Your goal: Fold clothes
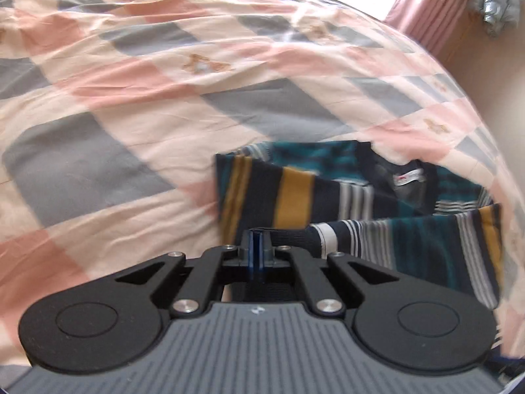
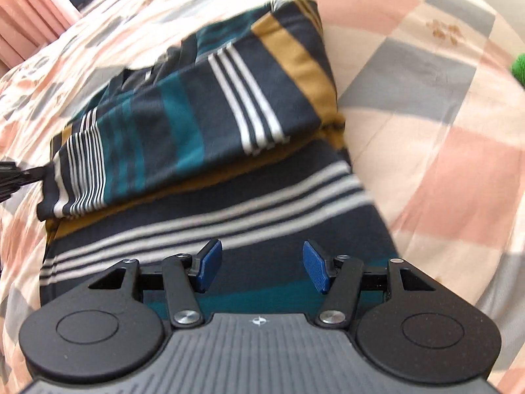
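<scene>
**Left gripper pinched on the sleeve cuff, right one spread above the body**

I had the striped sweater (image 2: 210, 105) lying on the checked bedspread (image 1: 108, 105), a pink, grey and cream patchwork that filled both wrist views. The garment was navy with teal, mustard and white bands, and its collar with a white neck label (image 1: 408, 175) showed in the left wrist view.

My left gripper (image 1: 257, 234) had its blue pads pressed together, with the dark ribbed cuff (image 1: 288, 233) of one sleeve caught between them. That sleeve (image 2: 183, 121) ran across the sweater's body, folded over it; in the right wrist view its far end met the left gripper's black tip at the left edge of the frame.

My right gripper (image 2: 262, 267) hung over the lower part of the sweater with its blue pads (image 2: 210, 264) wide apart and nothing between them. I could not tell whether they touched the cloth.

A pink curtain (image 1: 426, 10) hung beyond the bed, and something green (image 2: 518, 65) sat at the right edge.
</scene>
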`<state>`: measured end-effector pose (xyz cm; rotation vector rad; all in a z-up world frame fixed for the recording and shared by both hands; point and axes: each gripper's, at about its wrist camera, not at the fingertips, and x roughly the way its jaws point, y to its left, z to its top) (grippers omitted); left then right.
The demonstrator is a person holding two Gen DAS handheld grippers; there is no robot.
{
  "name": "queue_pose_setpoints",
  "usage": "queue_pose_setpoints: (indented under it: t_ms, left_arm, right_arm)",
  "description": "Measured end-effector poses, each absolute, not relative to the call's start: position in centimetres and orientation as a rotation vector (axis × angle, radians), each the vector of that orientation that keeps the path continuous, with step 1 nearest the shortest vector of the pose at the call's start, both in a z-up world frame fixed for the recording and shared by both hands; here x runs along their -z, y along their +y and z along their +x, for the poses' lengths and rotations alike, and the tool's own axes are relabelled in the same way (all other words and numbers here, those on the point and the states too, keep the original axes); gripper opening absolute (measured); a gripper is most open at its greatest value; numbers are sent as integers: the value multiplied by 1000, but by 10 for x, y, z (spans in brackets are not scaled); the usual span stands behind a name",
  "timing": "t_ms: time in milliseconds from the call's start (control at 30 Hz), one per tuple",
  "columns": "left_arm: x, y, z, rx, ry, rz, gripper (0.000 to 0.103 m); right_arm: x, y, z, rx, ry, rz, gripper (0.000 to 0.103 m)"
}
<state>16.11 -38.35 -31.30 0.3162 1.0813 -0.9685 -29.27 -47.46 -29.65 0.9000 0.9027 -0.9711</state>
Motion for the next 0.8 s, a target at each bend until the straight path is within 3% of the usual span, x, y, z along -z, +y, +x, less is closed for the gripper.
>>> queue_pose_setpoints:
  t_ms: [100,367,467,567,800]
  left_arm:
    - [339,-388,160,877,1154,445,0]
    - [298,-374,150,954,1069,293,5]
    - [308,-389,126,1071,1064,471,15]
    - [334,-385,120,1007,1111,593,23]
    - [305,-329,95,1021,1097,512,20]
  right_arm:
    - [295,-489,-292,989,883,874,57]
    - [277,-532,-279,1017,776,708,57]
    - [295,-549,-272,994,839,670,55]
    - [326,-559,-268,996,1069,621,51]
    - [297,-511,-308,1053,998,693,51]
